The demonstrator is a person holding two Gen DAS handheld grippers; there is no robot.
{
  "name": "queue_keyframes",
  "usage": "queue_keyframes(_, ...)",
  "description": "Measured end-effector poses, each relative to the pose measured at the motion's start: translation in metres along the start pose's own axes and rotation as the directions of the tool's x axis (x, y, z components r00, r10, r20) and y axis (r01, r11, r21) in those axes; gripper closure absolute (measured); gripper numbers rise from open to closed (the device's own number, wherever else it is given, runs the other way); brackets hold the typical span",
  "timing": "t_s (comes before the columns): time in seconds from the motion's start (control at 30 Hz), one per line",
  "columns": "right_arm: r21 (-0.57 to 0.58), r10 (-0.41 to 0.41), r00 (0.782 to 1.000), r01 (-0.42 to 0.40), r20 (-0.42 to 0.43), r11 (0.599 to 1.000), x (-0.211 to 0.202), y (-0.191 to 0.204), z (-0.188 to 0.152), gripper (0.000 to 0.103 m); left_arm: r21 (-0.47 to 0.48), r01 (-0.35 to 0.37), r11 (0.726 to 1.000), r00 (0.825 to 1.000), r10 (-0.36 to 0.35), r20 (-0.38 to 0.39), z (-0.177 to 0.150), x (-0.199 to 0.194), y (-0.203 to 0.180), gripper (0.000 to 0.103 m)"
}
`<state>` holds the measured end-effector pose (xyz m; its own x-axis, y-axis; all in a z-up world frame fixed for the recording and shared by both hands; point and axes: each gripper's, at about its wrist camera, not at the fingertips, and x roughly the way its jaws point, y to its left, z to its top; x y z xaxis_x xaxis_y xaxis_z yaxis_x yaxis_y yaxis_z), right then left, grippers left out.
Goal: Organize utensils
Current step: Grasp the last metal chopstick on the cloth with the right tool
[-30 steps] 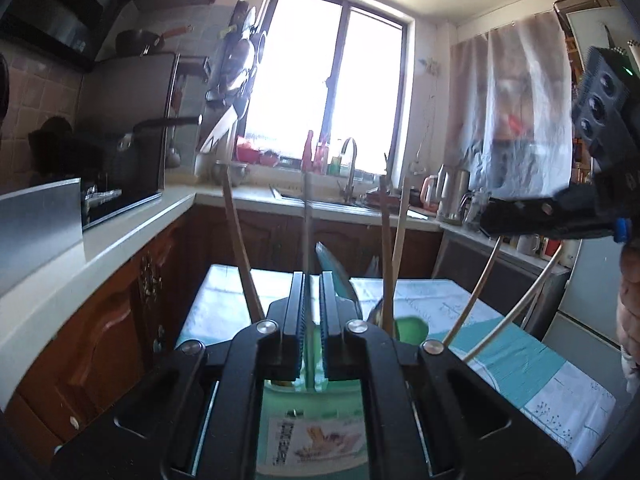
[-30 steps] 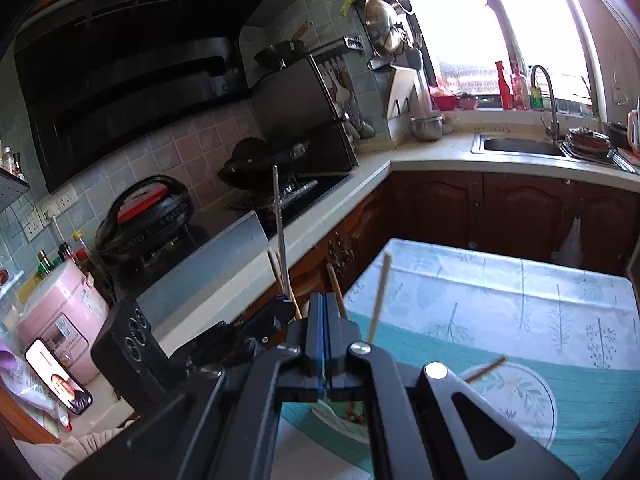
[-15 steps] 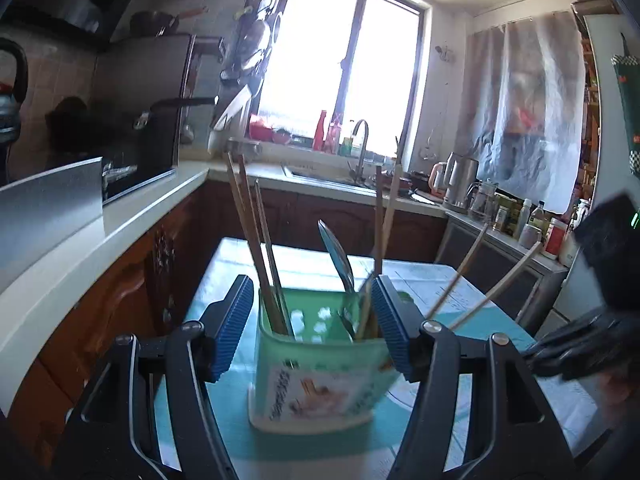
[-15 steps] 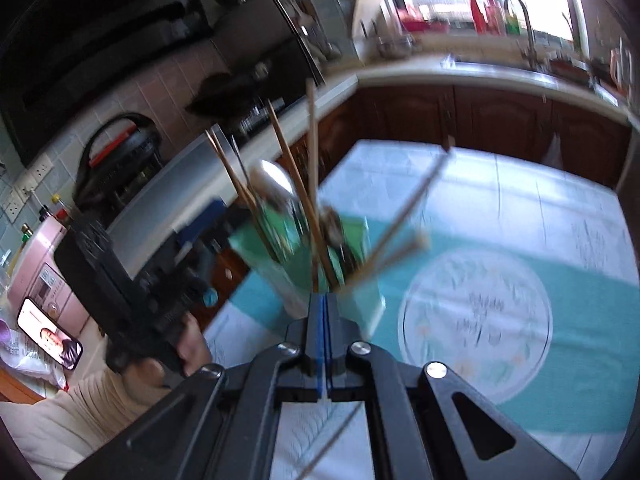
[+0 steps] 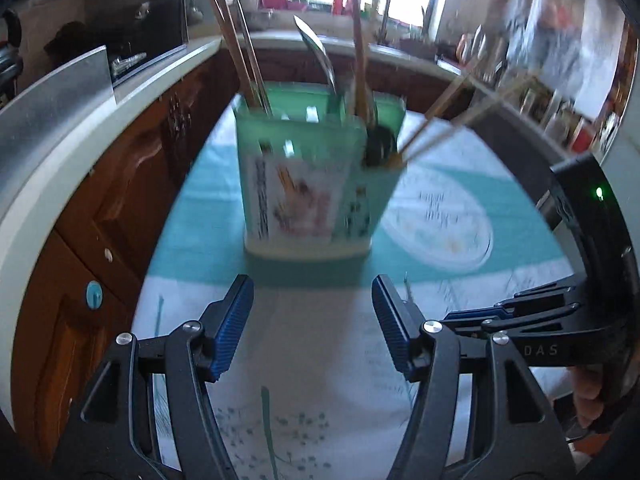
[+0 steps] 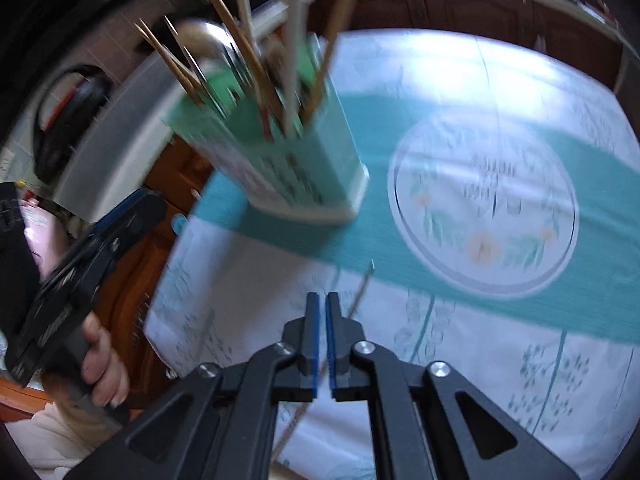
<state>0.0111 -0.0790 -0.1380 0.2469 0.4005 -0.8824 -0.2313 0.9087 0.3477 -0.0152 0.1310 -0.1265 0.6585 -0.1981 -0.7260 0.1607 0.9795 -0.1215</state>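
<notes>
— How is the left gripper point(image 5: 313, 322)?
— Pointing down, jaws wide apart, nothing between them.
— The right gripper point(image 6: 322, 334)?
— Pointing steeply down, jaws just cracking apart, a narrow empty gap between.

green utensil holder point(image 5: 316, 184), chopsticks point(image 5: 240, 40), open left hand-held gripper point(image 5: 312, 320)

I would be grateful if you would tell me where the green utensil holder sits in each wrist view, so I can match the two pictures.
Left wrist view: the green utensil holder stands upright at centre, above the open left gripper.
Right wrist view: the holder is at upper left, leaning in the picture, beyond the right gripper.
Shared landmark: the round medallion on the tablecloth, right of the holder in both.
</notes>
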Motion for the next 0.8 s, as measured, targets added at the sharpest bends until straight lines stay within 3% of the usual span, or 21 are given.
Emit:
queue_keyframes(0.13,0.03,-0.015,0.993,0.019,-0.116,0.999,0.024,0.0,-0.015,0.088,-0.034,0.0,0.999,0.997,-0.003,-0.08,-0.015,0.013,0.0,0.044)
queue_keyframes(0.23,0.04,-0.054,0.985,0.061,-0.162,0.997,0.035,0.004,-0.02,0.088,-0.066,0.003,0.998,0.996,-0.009,-0.089,-0.015,0.015,0.002,0.044)
queue_keyframes(0.43,0.029,-0.151,0.974,0.158,-0.171,0.987,0.04,0.015,-0.019,0.088,-0.138,0.032,0.99,0.995,-0.045,-0.087,-0.016,0.018,0.013,0.044)
queue_keyframes(0.8,-0.102,-0.315,0.927,0.3,-0.204,0.948,0.063,0.052,-0.013,0.089,-0.169,0.046,0.984,0.995,-0.061,-0.081,-0.018,0.016,0.019,0.044)
